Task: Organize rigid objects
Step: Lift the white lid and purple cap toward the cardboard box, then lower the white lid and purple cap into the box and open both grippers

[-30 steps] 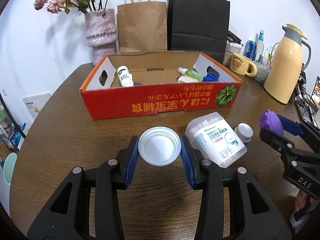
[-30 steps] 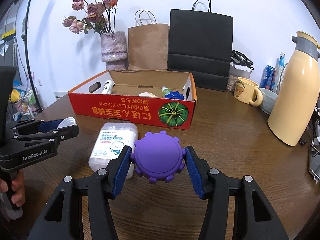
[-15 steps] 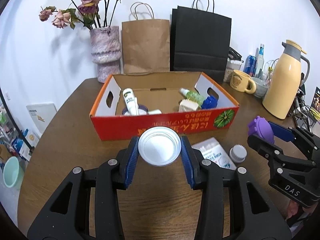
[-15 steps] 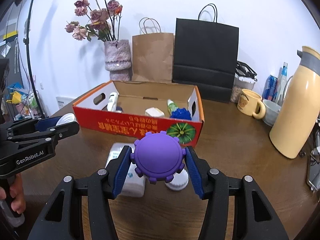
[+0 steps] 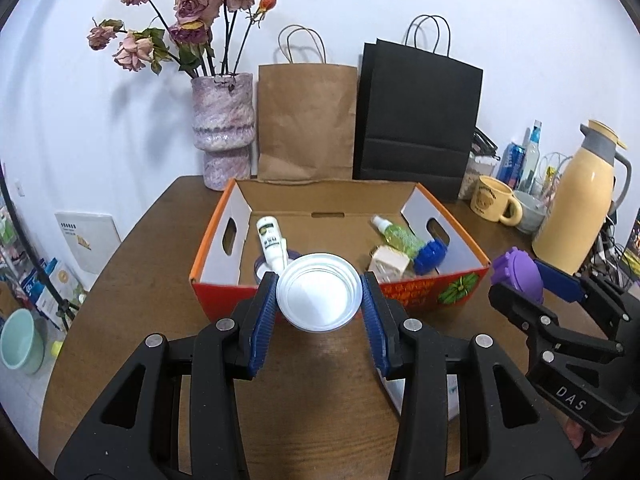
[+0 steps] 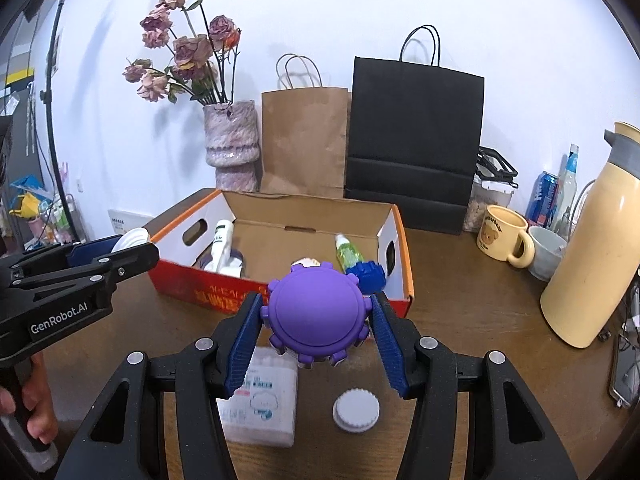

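My left gripper (image 5: 319,309) is shut on a round white lid (image 5: 319,297), held above the table just in front of the red cardboard box (image 5: 216,300). A purple toothed cap (image 6: 318,314) is clamped in my right gripper (image 6: 318,326), also raised before the box (image 6: 402,240). In the box lie a white bottle (image 5: 271,242), a green spray bottle (image 5: 396,234), a blue toothed cap (image 5: 431,254) and a small cream block (image 5: 389,261). On the table below sit a white plastic case (image 6: 262,398) and a small white ridged cap (image 6: 356,410).
Behind the box stand a flower vase (image 5: 223,136), a brown paper bag (image 5: 306,120) and a black paper bag (image 5: 416,112). At the right are a yellow mug (image 6: 502,236), a cream thermos (image 6: 592,264), a bowl and cans. A person's hand (image 6: 38,408) holds the left gripper's handle.
Both grippers have risen with their loads and come nearer the box, so I see further down into it. The white case and ridged cap have dropped lower in both views.
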{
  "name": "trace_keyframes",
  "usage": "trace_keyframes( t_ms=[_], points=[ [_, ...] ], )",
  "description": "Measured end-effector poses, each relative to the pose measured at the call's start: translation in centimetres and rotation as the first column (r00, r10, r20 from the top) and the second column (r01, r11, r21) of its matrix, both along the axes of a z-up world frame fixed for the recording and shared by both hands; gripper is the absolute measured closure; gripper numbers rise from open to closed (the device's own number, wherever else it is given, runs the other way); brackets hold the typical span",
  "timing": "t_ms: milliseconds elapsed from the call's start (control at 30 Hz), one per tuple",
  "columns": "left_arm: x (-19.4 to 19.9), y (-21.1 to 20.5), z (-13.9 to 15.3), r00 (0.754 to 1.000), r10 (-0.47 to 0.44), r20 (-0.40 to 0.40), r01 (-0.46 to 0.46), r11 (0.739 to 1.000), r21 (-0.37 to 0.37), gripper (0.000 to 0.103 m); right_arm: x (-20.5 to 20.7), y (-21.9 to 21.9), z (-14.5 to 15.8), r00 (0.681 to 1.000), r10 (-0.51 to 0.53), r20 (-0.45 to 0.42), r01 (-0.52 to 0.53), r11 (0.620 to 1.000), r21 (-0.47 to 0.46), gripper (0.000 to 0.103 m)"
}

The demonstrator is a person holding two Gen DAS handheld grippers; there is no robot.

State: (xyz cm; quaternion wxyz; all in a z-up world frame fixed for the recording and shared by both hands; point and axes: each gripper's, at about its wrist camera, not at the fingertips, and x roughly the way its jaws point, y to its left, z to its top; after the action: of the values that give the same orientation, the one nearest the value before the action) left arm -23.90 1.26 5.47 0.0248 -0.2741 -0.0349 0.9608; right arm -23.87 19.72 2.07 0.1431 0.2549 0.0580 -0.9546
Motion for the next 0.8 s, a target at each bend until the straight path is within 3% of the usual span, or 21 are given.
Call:
trace_keyframes(
  t_ms=[800],
  points=[
    [-6.5, -1.1, 0.4, 0.997, 0.072, -0.010, -0.071, 0.997, 0.033, 0.066, -7.4, -2.2, 0.1, 1.000, 0.000, 0.013, 0.001, 1.000, -0.020, 0.044]
  ],
)
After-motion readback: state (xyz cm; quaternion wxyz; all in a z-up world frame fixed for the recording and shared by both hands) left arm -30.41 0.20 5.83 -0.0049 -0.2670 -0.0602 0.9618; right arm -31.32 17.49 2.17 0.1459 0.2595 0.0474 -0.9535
